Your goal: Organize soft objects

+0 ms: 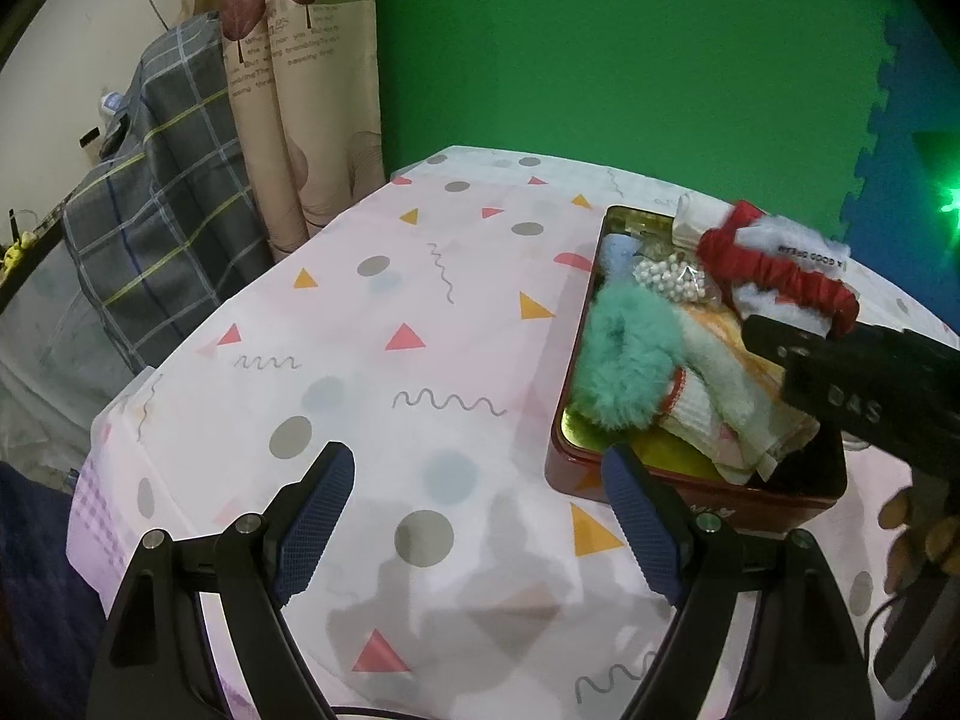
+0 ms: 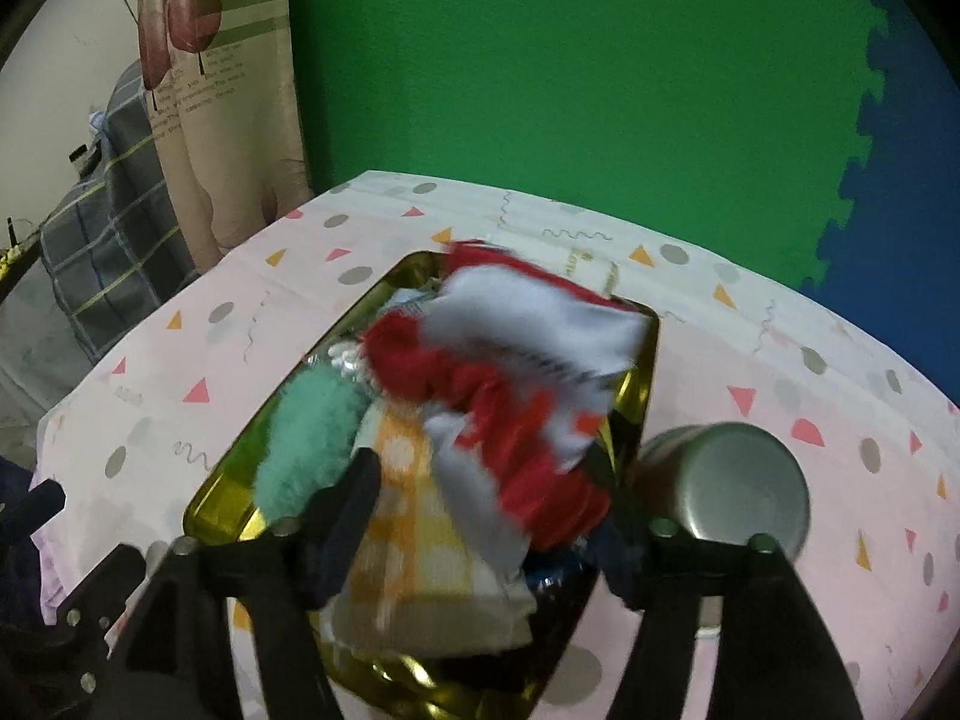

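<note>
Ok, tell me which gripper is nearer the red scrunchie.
Right. The right gripper is open over the tin, with the red scrunchie just ahead of its fingers. The left gripper hangs open over the tablecloth beside the tin.

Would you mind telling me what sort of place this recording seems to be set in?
Probably a room in a home, fitted out for recording: a patterned tablecloth, a printed curtain beside a plaid quilt, and green foam mats lining the wall.

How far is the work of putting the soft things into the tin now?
Mostly done: the tin already holds the green fluffy scrunchie and folded cloths. The red and white cloth is over the pile, between the right tool's open jaws. The left tool is open, empty.
</note>
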Tool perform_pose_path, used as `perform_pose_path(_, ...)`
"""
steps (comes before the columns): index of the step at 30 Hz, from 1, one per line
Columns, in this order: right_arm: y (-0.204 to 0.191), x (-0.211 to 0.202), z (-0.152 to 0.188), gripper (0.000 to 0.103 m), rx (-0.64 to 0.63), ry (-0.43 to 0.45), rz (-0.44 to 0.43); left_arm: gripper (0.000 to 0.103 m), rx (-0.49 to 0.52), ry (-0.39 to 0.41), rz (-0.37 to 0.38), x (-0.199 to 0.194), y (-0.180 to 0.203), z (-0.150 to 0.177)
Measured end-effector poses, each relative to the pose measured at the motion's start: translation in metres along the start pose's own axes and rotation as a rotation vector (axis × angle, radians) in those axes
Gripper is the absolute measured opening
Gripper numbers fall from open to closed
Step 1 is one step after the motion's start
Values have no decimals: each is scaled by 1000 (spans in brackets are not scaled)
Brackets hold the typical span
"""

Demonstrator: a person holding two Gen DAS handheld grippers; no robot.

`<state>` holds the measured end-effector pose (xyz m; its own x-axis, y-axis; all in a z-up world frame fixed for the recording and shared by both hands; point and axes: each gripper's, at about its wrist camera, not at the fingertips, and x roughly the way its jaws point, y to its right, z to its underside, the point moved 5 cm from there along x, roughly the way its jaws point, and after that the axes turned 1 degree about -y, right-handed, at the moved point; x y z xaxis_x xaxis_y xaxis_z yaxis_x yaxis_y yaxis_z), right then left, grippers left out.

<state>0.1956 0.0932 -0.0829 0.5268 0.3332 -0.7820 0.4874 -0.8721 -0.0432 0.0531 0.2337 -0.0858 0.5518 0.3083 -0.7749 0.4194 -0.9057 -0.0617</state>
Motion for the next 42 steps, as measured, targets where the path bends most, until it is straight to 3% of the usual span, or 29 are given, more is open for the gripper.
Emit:
perform_pose_path(18, 2, -67, 57, 71, 58, 11, 19, 82, 25, 27, 33, -13, 14, 1)
perform_pose_path(26, -10, -76, 78, 71, 27, -3, 30, 82, 33, 22, 42, -15, 19, 2)
perform_pose_path(42, -13, -75, 83, 71, 18, -19, 32, 82, 46, 23, 41, -15, 23, 4)
